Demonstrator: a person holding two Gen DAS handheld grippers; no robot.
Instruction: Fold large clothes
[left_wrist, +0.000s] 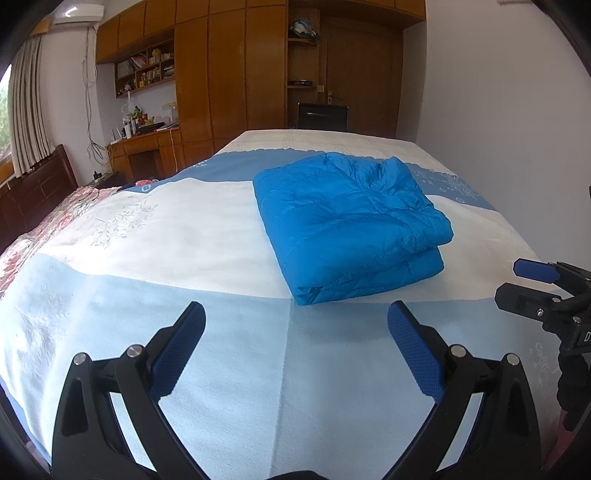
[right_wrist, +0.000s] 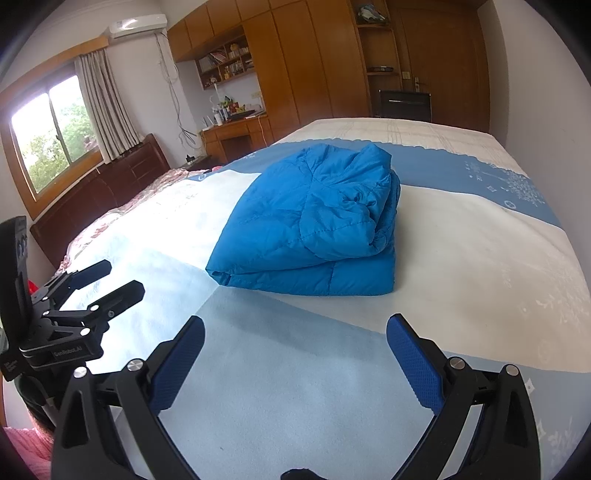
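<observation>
Bedspread (left_wrist: 192, 229) of pale blue, white and mid-blue bands covered the wide bed, and on its white band lay the bright blue quilted puffer jacket (left_wrist: 347, 225), folded into a compact, roughly square bundle with its doubled edges stacked at the near side. Left hand-held gripper (left_wrist: 295, 343) hovered above the pale blue band just short of the bundle, its black arms and blue textured pads (left_wrist: 413, 350) spread wide, released and touching nothing. Right hand-held gripper (right_wrist: 295, 354) was likewise spread and empty, hanging over the same band near the jacket's front edge, apart from the fabric. Each appeared at the margin of the other's view. Dark wooden headboard (right_wrist: 110, 188) stood at the left of the bed; brown wooden wardrobes (left_wrist: 229, 70) and a desk lined the far wall.
</observation>
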